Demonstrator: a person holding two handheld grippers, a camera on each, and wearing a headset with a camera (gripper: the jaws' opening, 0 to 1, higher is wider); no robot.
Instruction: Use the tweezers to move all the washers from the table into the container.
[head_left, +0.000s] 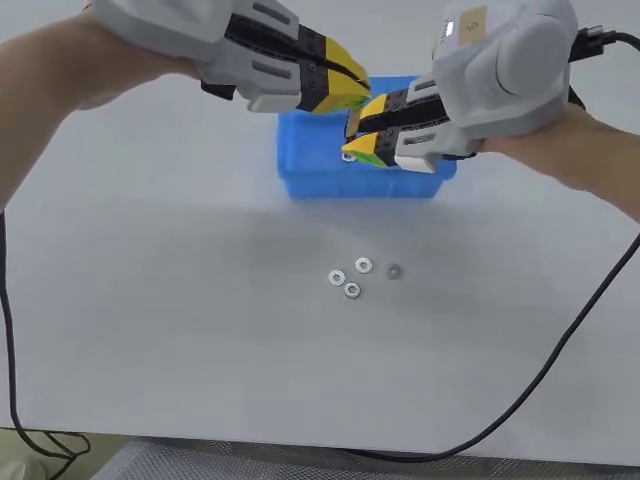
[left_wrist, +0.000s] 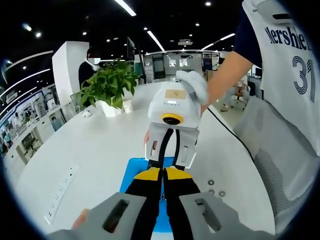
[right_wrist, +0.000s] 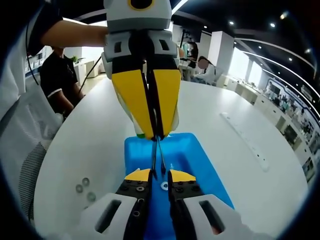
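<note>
The left gripper (head_left: 356, 88) hangs over the blue container (head_left: 300, 182), which sits toward the far edge of the tabletop (head_left: 150, 300); its yellow jaws are clamped on the handle of the tweezers (right_wrist: 156, 155). The thin tips of the tweezers point down into the container, toward the right gripper (head_left: 358, 140); that gripper faces the left one from the other side. In the right gripper view its own jaws stand a little apart with the tips between or just above them; whether they press on the tweezers cannot be told. One washer (right_wrist: 164, 186) lies on the container floor just below the tips, which look empty. Four loose washers (head_left: 363, 265) lie close together near the middle of the tabletop, well apart from the container and on its near side; one of them looks duller than the rest.

The person is probably at the end of a drop, with the next pick ahead. To do that well, the left gripper should keep a firm, square hold on the handle so the tweezers do not twist; the tips should clear the container wall before swinging toward the near edge. It seems wise to take an outer washer of the cluster first; the tips can straddle its rim at a low angle, since a flat washer may slide or knock its neighbours. Each release belongs low inside the container, to prevent bouncing.
</note>
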